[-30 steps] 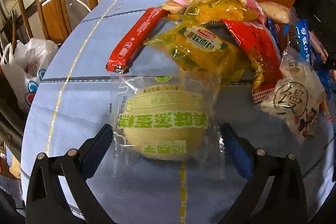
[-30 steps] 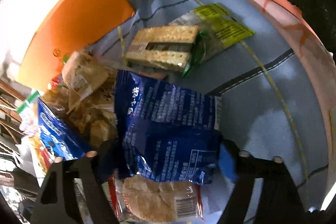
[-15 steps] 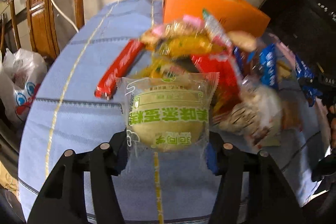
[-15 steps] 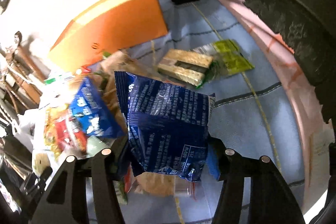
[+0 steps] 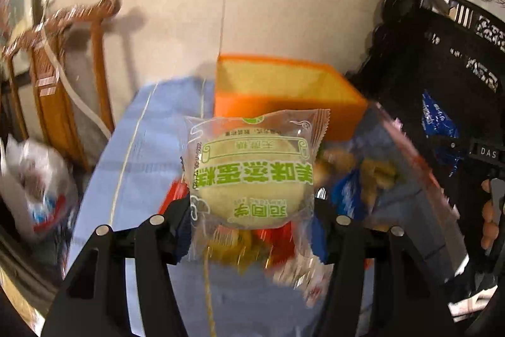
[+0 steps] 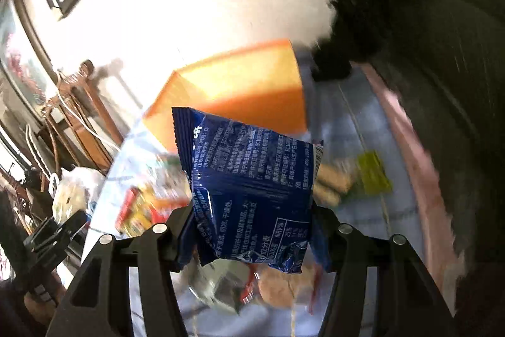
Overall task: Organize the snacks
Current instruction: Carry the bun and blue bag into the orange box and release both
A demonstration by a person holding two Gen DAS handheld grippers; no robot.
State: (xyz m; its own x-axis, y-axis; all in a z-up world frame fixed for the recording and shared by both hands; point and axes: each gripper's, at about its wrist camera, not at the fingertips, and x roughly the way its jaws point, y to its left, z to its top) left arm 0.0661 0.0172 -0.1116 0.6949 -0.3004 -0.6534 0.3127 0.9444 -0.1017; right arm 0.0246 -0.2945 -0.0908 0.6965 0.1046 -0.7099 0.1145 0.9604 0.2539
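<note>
Two hand-held grippers, left (image 5: 252, 229) clamping cake packet (image 5: 251, 166), right (image 6: 252, 236) blue packet (image 6: 252, 191)

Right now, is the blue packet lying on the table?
No, the blue packet hangs clamped in the right gripper, lifted above the snack pile.

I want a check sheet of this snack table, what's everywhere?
Surface: blue cloth-covered table.
Job's things: clear-wrapped round yellow cake with green print; shiny dark blue snack packet; open orange box, inside looks bare.
Clutter: blurred pile of mixed snack packs.
Claws: left claw shut on the cake; right claw shut on the blue packet.
Cables: white cord on the wooden chair.
Surroundings: cream wall.
</note>
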